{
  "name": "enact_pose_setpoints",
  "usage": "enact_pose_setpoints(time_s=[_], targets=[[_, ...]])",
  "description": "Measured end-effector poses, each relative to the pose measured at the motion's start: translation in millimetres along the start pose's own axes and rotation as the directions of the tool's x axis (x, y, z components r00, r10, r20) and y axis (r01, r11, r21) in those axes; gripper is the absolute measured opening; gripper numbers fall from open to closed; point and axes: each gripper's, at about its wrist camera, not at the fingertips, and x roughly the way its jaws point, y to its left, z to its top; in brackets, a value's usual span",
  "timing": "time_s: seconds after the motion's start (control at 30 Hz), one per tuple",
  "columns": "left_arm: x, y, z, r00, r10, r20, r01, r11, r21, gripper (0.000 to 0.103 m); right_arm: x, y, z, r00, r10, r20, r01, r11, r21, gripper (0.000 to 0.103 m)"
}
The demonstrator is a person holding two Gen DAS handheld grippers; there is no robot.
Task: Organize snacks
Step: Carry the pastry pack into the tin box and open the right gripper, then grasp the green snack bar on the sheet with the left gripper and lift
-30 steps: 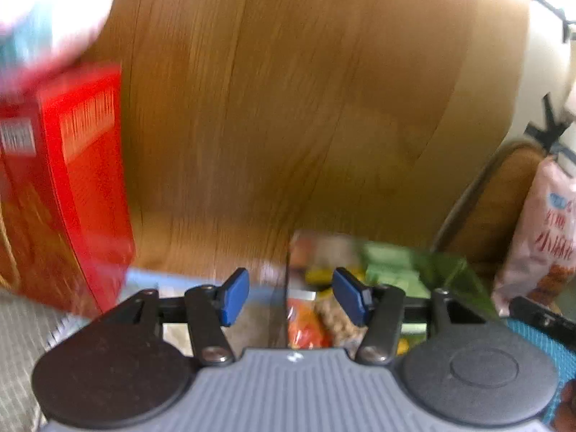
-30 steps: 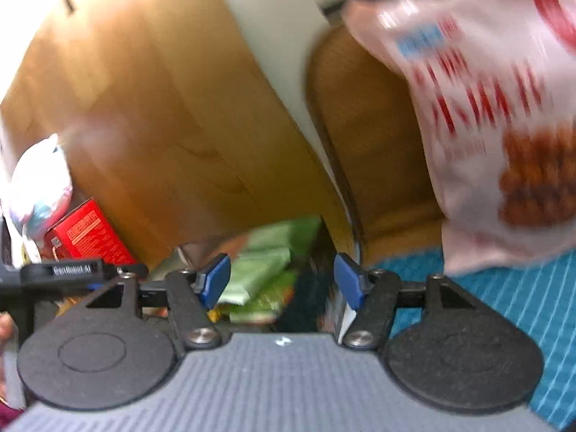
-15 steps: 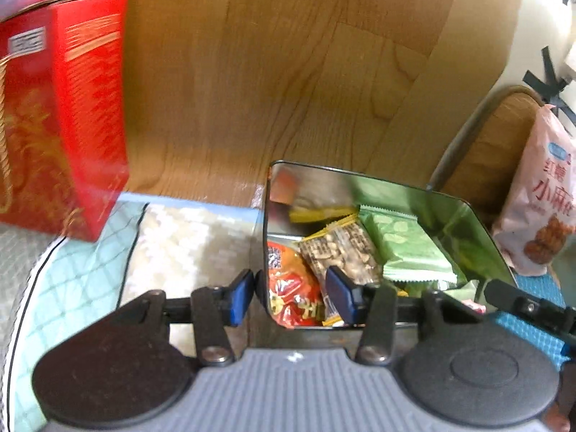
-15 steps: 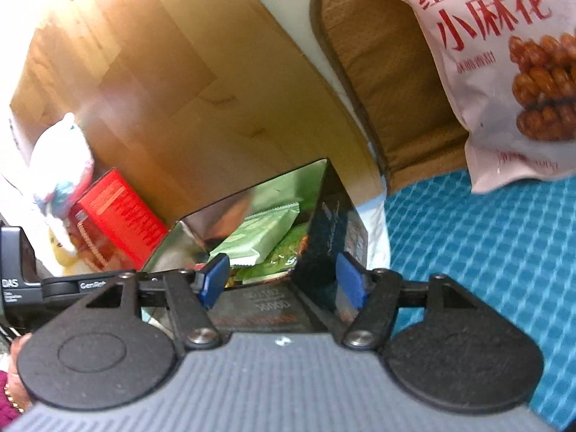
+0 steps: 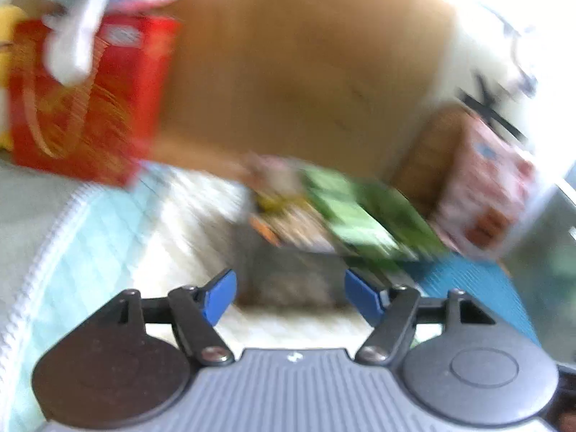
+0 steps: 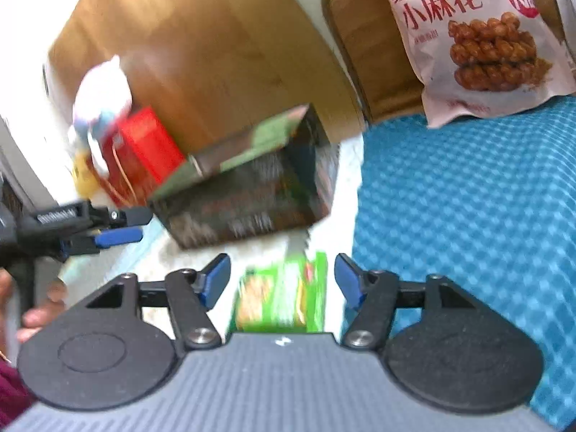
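A dark metal tin point(image 6: 252, 194) holds several snack packets, green ones among them; it also shows, blurred, in the left wrist view point(image 5: 309, 252). My left gripper point(image 5: 291, 297) is open and empty just short of the tin's near wall. It also shows in the right wrist view point(image 6: 108, 230), left of the tin. My right gripper point(image 6: 282, 280) is open, pulled back from the tin. A green snack packet point(image 6: 284, 295) lies on the cloth between its fingers, not held.
A red box point(image 5: 82, 108) stands at the left with a white bag point(image 6: 100, 90) on top. A pink bag of twisted snacks point(image 6: 475, 32) leans on a brown chair back point(image 6: 367, 54). A blue checked cloth point(image 6: 468, 216) covers the right, a pale quilt point(image 5: 108, 237) the left.
Both grippers have drawn back from the tin and opened wider. The tin now sits farther off. A green packet has come into view under the right gripper.
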Motion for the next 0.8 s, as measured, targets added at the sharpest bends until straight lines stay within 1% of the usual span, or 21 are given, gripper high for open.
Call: enact_pose_setpoints(time_s=[0.03,0.07,0.1,0.13,0.17,0.2,0.23,0.3,0.37,0.4,0.47,0.5,0.53,0.6,0.63,0.7,0.73,0.77,0.8], targets=[[6.1,-8.1,-5.5,0.997,-0.057,-0.050,0.058,0.998,0.011,0.065,0.1,1.9,-4.9,1.000,-0.012,-0.011,0.012,1.000,-0.008,0.051],[14.1,-15.9,-10.9,0.987,-0.118,-0.105,0.120,0.993,0.011,0.063,1.3,3.2,-8.1,1.000,-0.019,-0.023,0.019,1.000,-0.002,0.051],[23.9,-24.1,-16.0,0.972,-0.170,-0.165,0.172,0.985,0.001,0.063,2.2,3.3,-11.8,1.000,-0.015,-0.027,0.016,1.000,0.011,0.051],[34.0,-31.3,-20.1,0.952,-0.211,-0.222,0.214,0.977,-0.011,0.063,2.2,4.2,-15.5,1.000,-0.005,-0.029,0.006,1.000,0.017,0.051],[43.1,-36.8,-23.9,0.932,-0.246,-0.266,0.249,0.968,-0.023,0.063,2.6,5.9,-19.6,0.999,0.008,-0.042,-0.007,1.000,0.019,0.051],[52.2,-41.5,-27.3,0.916,-0.267,-0.300,0.269,0.962,-0.037,0.063,2.2,10.1,-24.5,0.998,0.023,-0.050,-0.022,1.000,0.011,0.051],[58.5,-44.5,-29.2,0.911,-0.263,-0.319,0.263,0.964,-0.043,0.063,3.3,15.5,-26.7,0.998,0.035,-0.057,-0.036,0.999,-0.012,0.052],[61.7,-45.8,-29.5,0.916,-0.246,-0.316,0.248,0.968,-0.037,0.062,0.4,32.6,-32.5,0.998,0.026,-0.059,-0.033,0.993,-0.117,0.052],[57.1,-43.1,-26.4,0.924,-0.236,-0.302,0.235,0.971,-0.040,0.062,-3.3,45.3,-35.9,0.999,-0.013,-0.038,0.004,0.976,-0.218,0.054],[54.7,-40.1,-24.2,0.929,-0.228,-0.290,0.226,0.973,-0.041,0.063,-2.8,48.4,-35.7,0.999,-0.040,-0.033,0.030,0.967,-0.253,0.056],[51.2,-34.0,-19.7,0.943,-0.202,-0.266,0.200,0.979,-0.034,0.063,0.4,49.7,-34.5,0.996,-0.090,-0.024,0.079,0.954,-0.289,0.057],[50.4,-32.3,-17.8,0.948,-0.187,-0.256,0.187,0.982,-0.027,0.063,3.6,48.6,-33.9,0.995,-0.100,-0.027,0.087,0.951,-0.298,0.057],[51.1,-32.0,-16.8,0.951,-0.181,-0.251,0.181,0.983,-0.022,0.063,6.4,46.8,-33.8,0.994,-0.103,-0.033,0.088,0.950,-0.299,0.057],[55.9,-34.5,-13.9,0.950,-0.183,-0.253,0.187,0.982,-0.009,0.063,11.7,43.0,-34.6,0.993,-0.112,-0.040,0.095,0.951,-0.294,0.057],[59.0,-38.6,-13.5,0.948,-0.187,-0.259,0.195,0.981,0.005,0.061,14.2,41.6,-35.3,0.992,-0.116,-0.044,0.099,0.951,-0.292,0.057],[66.6,-47.2,-17.4,0.938,-0.193,-0.288,0.214,0.976,0.041,0.045,18.8,42.9,-36.2,0.992,-0.120,-0.041,0.103,0.948,-0.300,0.057],[72.7,-50.4,-20.3,0.931,-0.193,-0.310,0.220,0.974,0.051,0.040,21.3,44.0,-36.0,0.992,-0.120,-0.040,0.102,0.945,-0.311,0.054],[75.6,-52.0,-23.3,0.931,-0.200,-0.305,0.227,0.972,0.058,0.038,22.8,45.8,-36.4,0.991,-0.129,-0.032,0.112,0.940,-0.322,0.051],[75.4,-53.4,-25.1,0.932,-0.202,-0.301,0.231,0.971,0.066,0.035,23.6,49.6,-37.3,0.989,-0.147,-0.020,0.131,0.931,-0.339,0.043]])
